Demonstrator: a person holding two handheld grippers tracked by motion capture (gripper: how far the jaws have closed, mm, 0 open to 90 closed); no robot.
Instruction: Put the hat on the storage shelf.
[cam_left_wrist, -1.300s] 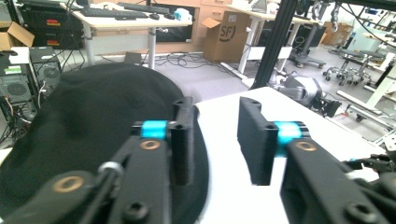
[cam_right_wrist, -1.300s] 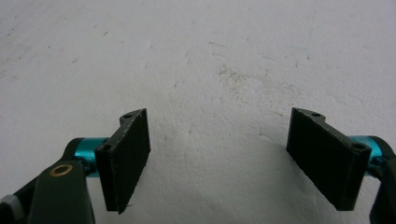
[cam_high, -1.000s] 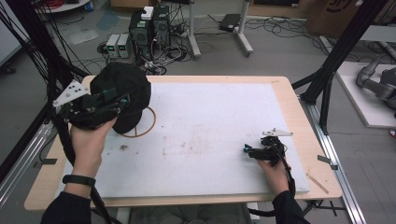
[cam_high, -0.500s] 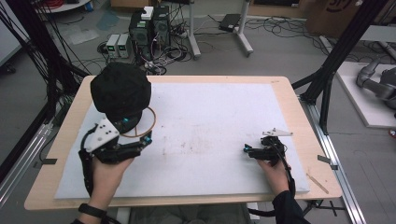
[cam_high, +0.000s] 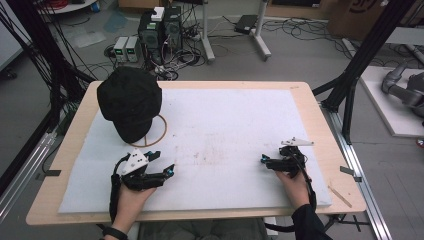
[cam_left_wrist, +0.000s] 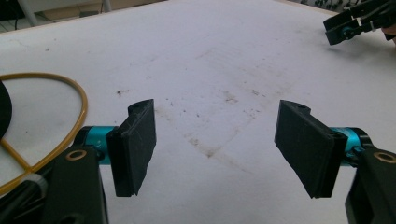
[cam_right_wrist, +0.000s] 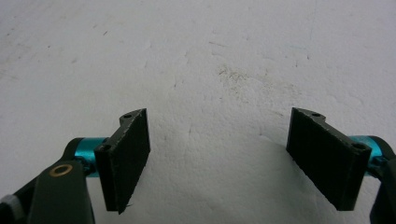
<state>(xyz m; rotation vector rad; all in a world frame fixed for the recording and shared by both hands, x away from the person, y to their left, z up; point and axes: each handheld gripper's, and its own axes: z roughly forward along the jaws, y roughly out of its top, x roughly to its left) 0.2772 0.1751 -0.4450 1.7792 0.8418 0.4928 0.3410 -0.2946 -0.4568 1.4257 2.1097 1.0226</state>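
A black cap (cam_high: 130, 102) sits on a tan ring (cam_high: 159, 136); the white mat (cam_high: 225, 125) beside it bears brownish smudges.

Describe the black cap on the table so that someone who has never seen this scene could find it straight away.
Start at the wooden table covered by a white mat, then go to the mat's far left corner. There a black cap sits raised on a stand with a thin wooden ring base. It is the only soft, rounded thing there; the left gripper and right gripper are hand-held near the front edge.
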